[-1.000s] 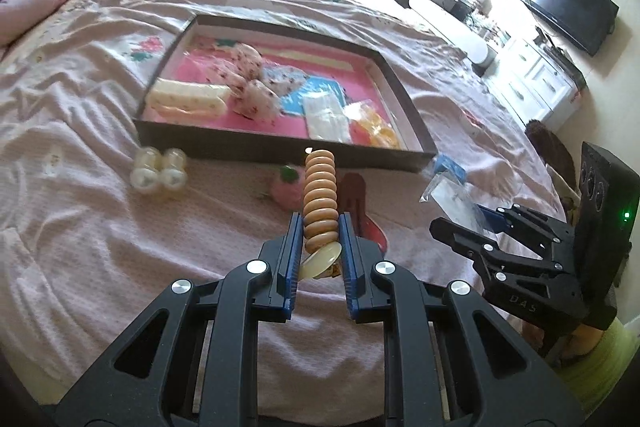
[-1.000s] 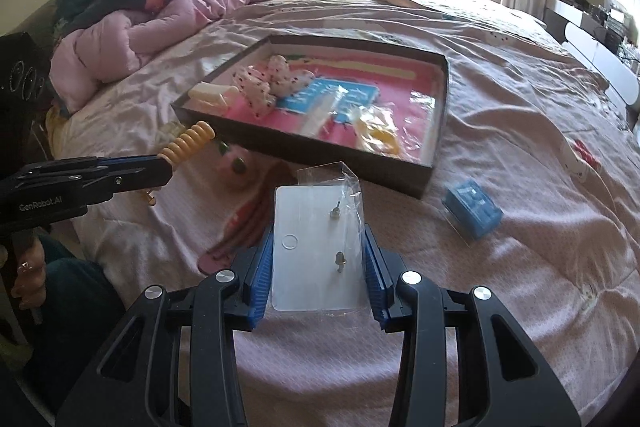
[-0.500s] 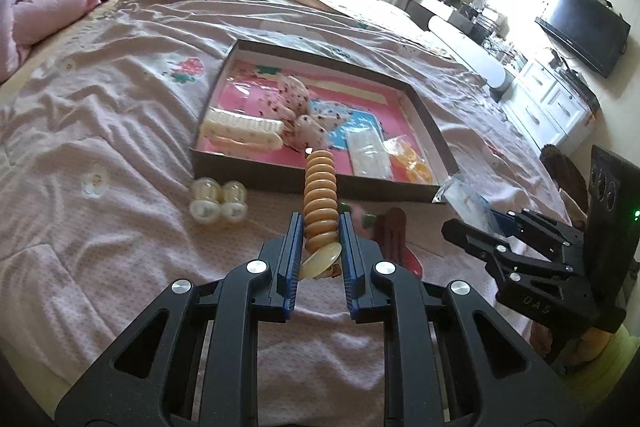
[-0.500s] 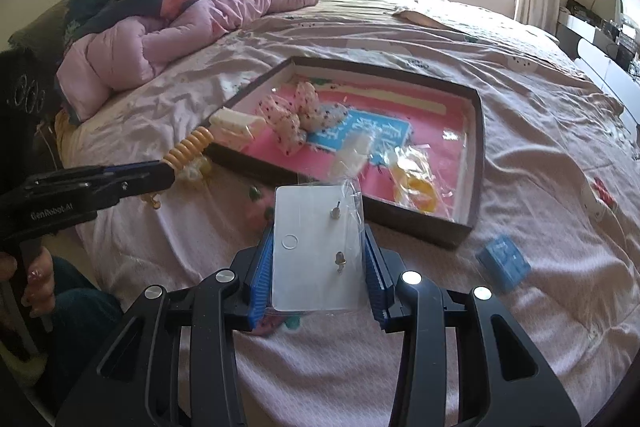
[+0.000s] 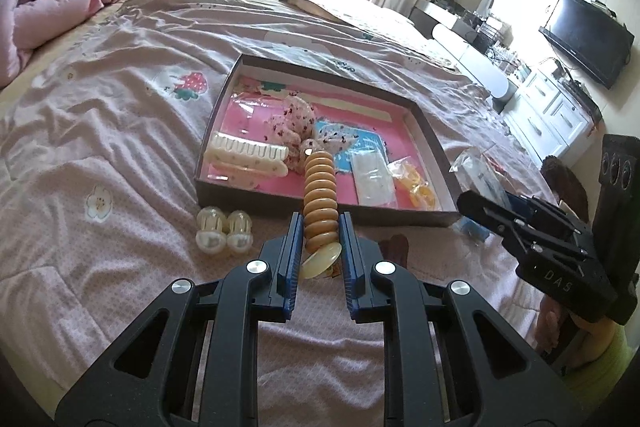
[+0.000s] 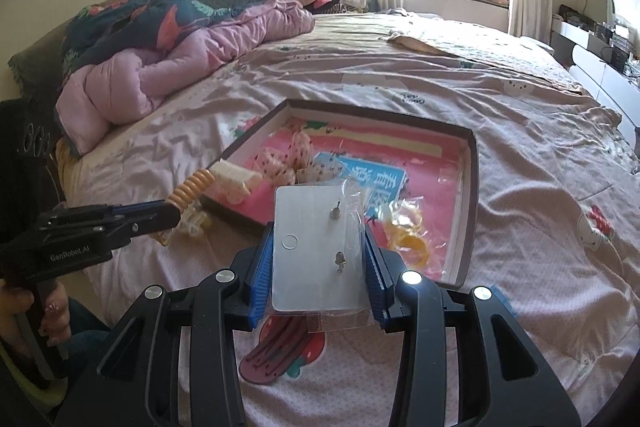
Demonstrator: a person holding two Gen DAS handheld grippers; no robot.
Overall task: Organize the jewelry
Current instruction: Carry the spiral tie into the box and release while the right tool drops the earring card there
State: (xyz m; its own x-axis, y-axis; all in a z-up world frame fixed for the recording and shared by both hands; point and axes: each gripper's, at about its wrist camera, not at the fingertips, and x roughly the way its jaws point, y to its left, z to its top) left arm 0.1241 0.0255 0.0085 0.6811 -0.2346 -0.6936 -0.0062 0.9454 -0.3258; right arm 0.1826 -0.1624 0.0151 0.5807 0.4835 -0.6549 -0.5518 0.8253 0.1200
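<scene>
My left gripper (image 5: 319, 227) is shut on an orange ribbed hair clip (image 5: 319, 199) that sticks up from the jaws, held above the bed in front of the tray. It also shows in the right wrist view (image 6: 176, 209). My right gripper (image 6: 318, 247) is shut on a clear bag with an earring card (image 6: 318, 247), held near the tray's front edge. It shows at the right of the left wrist view (image 5: 464, 201). The dark-rimmed tray (image 5: 320, 73) with a pink floor holds a cream hair clip (image 5: 244, 153), spotted bows (image 5: 292, 123) and small bags.
Two pearly clear clips (image 5: 224, 229) lie on the pink bedsheet left of my left gripper. A dark red hair clip (image 6: 280, 347) lies on the sheet under my right gripper. A blue box (image 5: 474, 229) lies right of the tray. A pink quilt (image 6: 160, 75) is piled at the far left.
Both grippers have risen and pulled back from the tray, each still holding its item. The tray looks smaller and farther off in both views.
</scene>
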